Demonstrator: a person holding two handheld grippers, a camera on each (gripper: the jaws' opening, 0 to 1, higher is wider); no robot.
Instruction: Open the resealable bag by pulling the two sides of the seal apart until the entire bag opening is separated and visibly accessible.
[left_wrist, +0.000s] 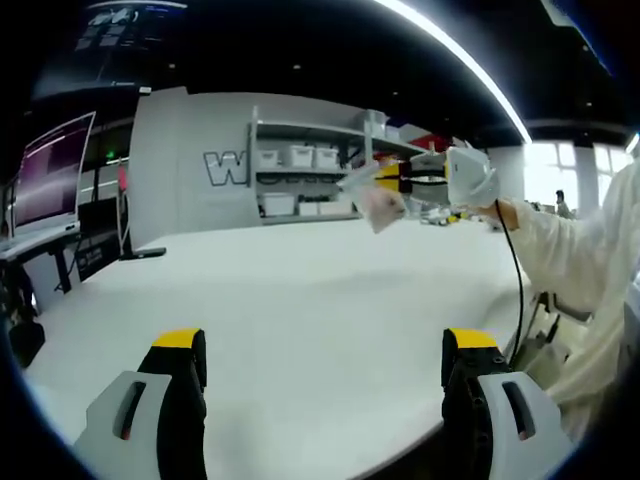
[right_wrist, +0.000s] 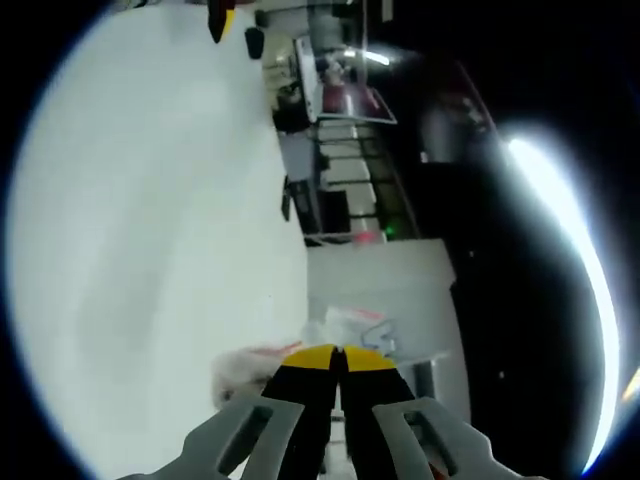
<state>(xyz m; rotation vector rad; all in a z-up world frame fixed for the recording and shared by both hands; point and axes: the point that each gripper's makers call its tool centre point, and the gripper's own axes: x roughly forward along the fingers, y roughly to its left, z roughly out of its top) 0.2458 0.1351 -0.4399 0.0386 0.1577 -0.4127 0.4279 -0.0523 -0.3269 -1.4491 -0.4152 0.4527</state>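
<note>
While the left claw (left_wrist: 324, 365) hung wide open over the white surface (left_wrist: 300, 300) with nothing between its jaws, the right claw (right_wrist: 337, 352) was pressed tight on the clear bag (right_wrist: 345, 328). Seen from the left claw, the bag (left_wrist: 375, 200) hung in the air, far ahead and to the right.

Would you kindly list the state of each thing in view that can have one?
Left tongs: open, empty, low over the white table.
Right tongs: shut on the resealable bag, held up above the table.
Resealable bag: pinched at one edge; whether its seal is parted cannot be told.
</note>
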